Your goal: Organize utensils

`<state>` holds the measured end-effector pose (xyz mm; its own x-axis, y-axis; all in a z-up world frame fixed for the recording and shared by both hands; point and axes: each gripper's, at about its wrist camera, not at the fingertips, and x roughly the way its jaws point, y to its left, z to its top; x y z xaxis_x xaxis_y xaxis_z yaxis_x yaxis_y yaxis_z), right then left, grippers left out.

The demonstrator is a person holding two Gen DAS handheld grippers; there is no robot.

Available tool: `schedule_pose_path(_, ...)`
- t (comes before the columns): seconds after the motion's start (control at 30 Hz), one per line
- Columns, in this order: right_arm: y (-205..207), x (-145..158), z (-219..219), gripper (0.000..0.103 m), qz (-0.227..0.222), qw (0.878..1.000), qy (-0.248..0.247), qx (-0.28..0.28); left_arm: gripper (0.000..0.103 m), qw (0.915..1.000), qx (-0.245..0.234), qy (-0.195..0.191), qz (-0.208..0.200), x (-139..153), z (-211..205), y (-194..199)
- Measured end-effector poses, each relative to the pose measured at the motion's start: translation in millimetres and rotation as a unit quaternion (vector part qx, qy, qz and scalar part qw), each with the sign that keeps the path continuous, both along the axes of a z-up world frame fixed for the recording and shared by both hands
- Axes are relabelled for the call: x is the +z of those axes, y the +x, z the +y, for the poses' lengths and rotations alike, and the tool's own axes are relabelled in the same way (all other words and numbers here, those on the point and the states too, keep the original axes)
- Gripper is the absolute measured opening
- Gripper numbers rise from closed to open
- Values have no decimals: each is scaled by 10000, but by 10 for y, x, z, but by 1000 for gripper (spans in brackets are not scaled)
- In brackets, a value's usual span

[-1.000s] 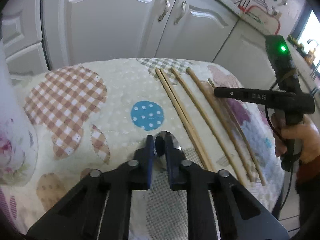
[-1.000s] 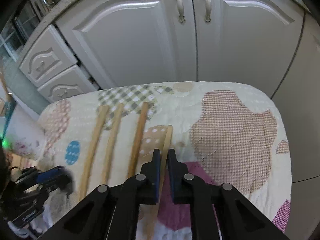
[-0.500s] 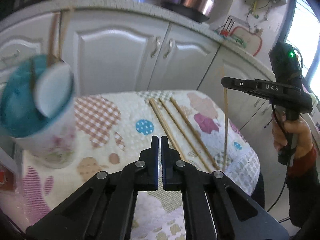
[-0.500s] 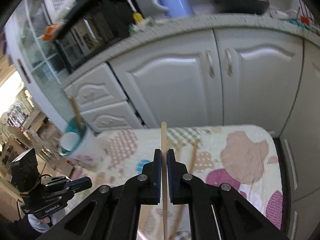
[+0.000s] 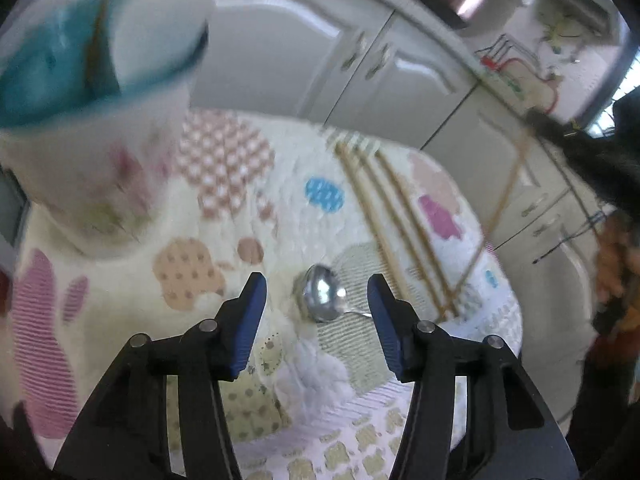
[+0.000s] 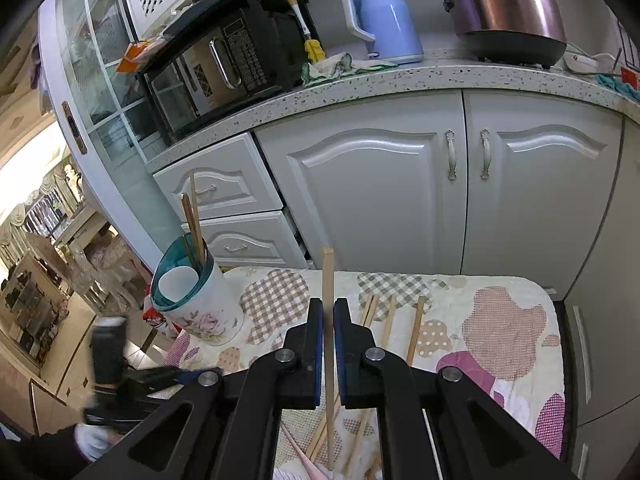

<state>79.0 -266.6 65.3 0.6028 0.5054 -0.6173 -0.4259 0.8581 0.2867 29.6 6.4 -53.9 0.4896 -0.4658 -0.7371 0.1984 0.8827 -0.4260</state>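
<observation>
The right gripper (image 6: 328, 344) clamps one chopstick (image 6: 328, 280) upright; the floral holder (image 6: 200, 304) stands near the quilted table's (image 6: 520, 400) left edge, up-left of it. The left gripper (image 5: 316, 312), jaws just opened, seems (blurred view) to straddle the lying spoon (image 5: 322, 298) untouched.

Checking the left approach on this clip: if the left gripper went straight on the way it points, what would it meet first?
Most likely the metal spoon on the quilted cloth, which lies ahead between the open left gripper fingers; depth is hard to judge.
</observation>
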Motion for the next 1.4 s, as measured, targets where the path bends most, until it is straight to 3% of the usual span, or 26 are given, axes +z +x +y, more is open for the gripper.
schedule_pose_path(0.03, -9, -1, -6, 5, -1, 10000, -3, 3, 48, 10000, -17, 28, 47, -57, -35, 36)
schedule_pose_path(0.07, -10, 2, -10, 5, -1, 10000, -6, 5, 35, 9999, -47, 83, 127, -143, -94, 88)
schedule_pose_path(0.1, -13, 4, -13, 5, -4, 10000, -14, 8, 16, 9997, -87, 130, 193, -193, -139, 114)
schedule_pose_path(0.13, -15, 9, -18, 5, -11, 10000, -24, 6, 11, 9994, -141, 171, 248, -239, -186, 136)
schedule_pose_path(0.23, -19, 36, -31, 5, -33, 10000, -2, -8, 9, 9992, -219, 324, 53, -250, -270, 138)
schedule_pose_path(0.33, -40, 81, -28, 5, -83, 10000, 19, 14, 6, 9996, -178, 236, 33, -188, -195, 108)
schedule_pose_path(0.67, -147, 344, 136, 5, -371, 9990, 87, 247, 2, 9967, -44, 259, -764, 486, 223, -308)
schedule_pose_path(0.97, -203, 776, 454, 5, -762, 9950, 279, 580, 2, 9894, 267, 190, -1411, 1164, 733, -553)
schedule_pose_path(1.13, -161, 1128, 670, 5, -1048, 9904, 522, 731, 2, 9783, 746, 435, -1884, 1636, 1125, -550)
schedule_pose_path(1.3, -35, 1458, 951, 5, -1288, 9860, 675, 820, 2, 9594, 1277, 1073, -2273, 1976, 1418, -388)
schedule_pose_path(1.4, 86, 1600, 1170, 5, -1364, 9840, 762, 858, 2, 9503, 1442, 1533, -2295, 2017, 1499, -176)
